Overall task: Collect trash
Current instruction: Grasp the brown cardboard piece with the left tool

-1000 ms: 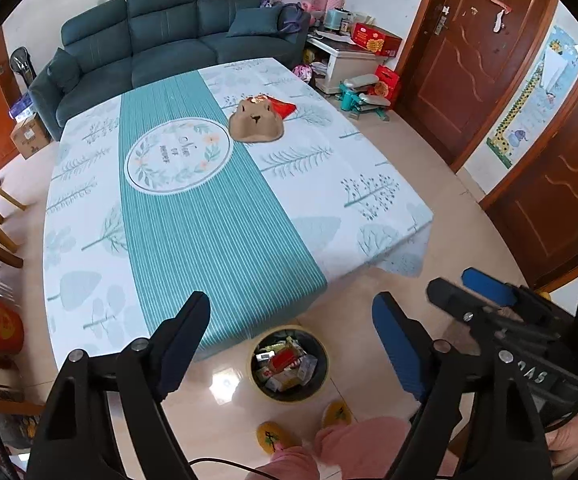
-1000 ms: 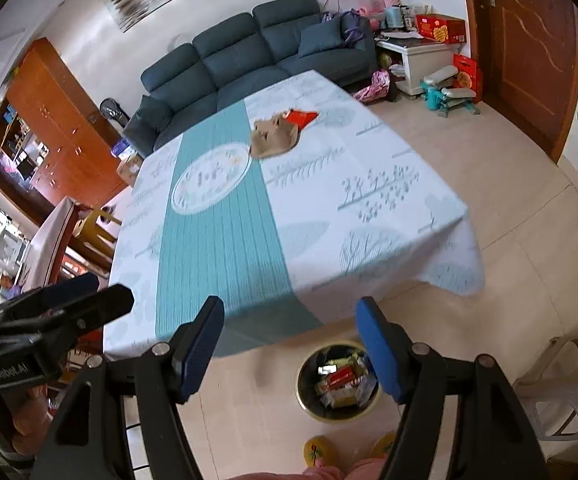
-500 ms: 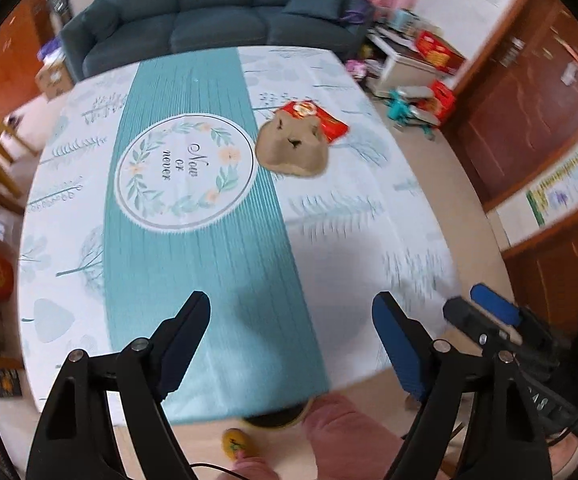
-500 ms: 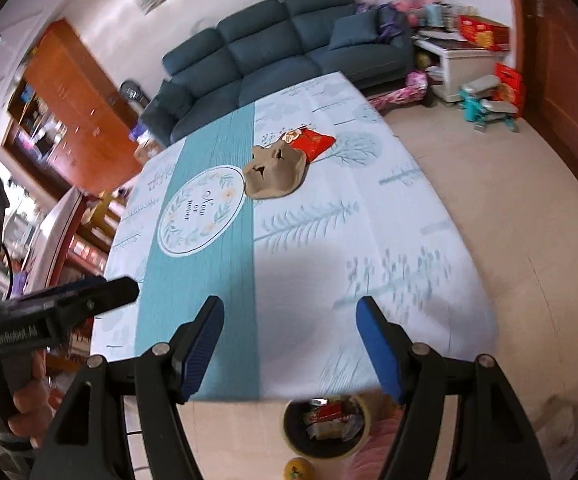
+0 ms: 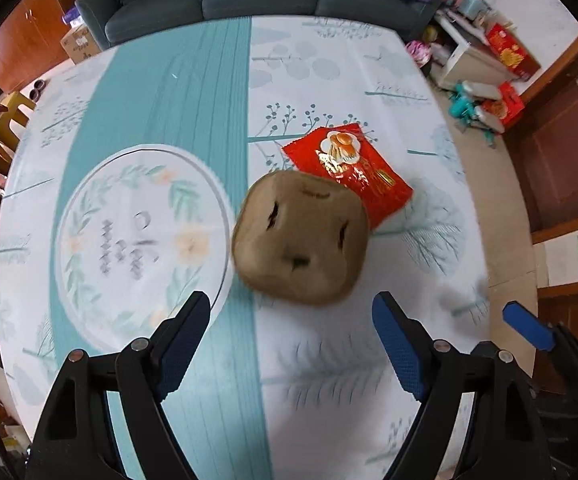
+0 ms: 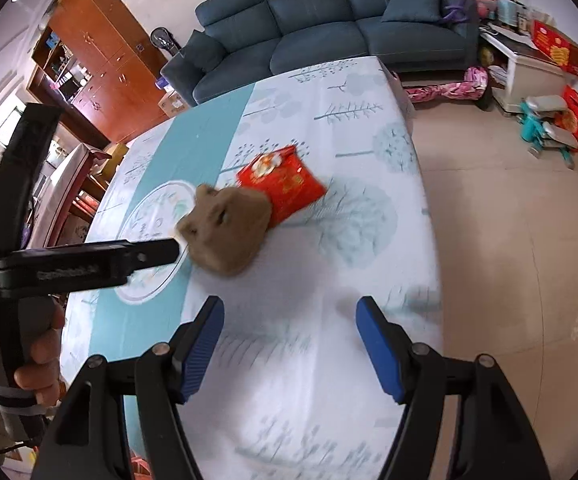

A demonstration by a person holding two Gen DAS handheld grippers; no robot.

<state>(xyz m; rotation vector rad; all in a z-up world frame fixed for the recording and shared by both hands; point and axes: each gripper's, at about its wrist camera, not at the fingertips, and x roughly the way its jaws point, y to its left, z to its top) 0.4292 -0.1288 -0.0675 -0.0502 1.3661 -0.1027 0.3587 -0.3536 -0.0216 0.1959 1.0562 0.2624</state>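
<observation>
The big table with the teal and white leafy cloth (image 5: 193,128) holds the trash. The soft brown crumpled paper bag (image 5: 301,240) sits on the cloth, covering a corner of the shiny red snack packet (image 5: 353,168) just behind. The left gripper (image 5: 291,340) and right gripper (image 6: 289,344) hang near the bag, jaws wide apart and empty, probably ready to grab.

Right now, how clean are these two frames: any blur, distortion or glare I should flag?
Left wrist view: motion blur smears the tablecloth print and the brown plush; the red snack packet reads sharper. Right wrist view: similar smear on plush and cloth, sofa fairly crisp. Both: strong fisheye bending, dark corners, own jaws sharp, no notable glare.
</observation>
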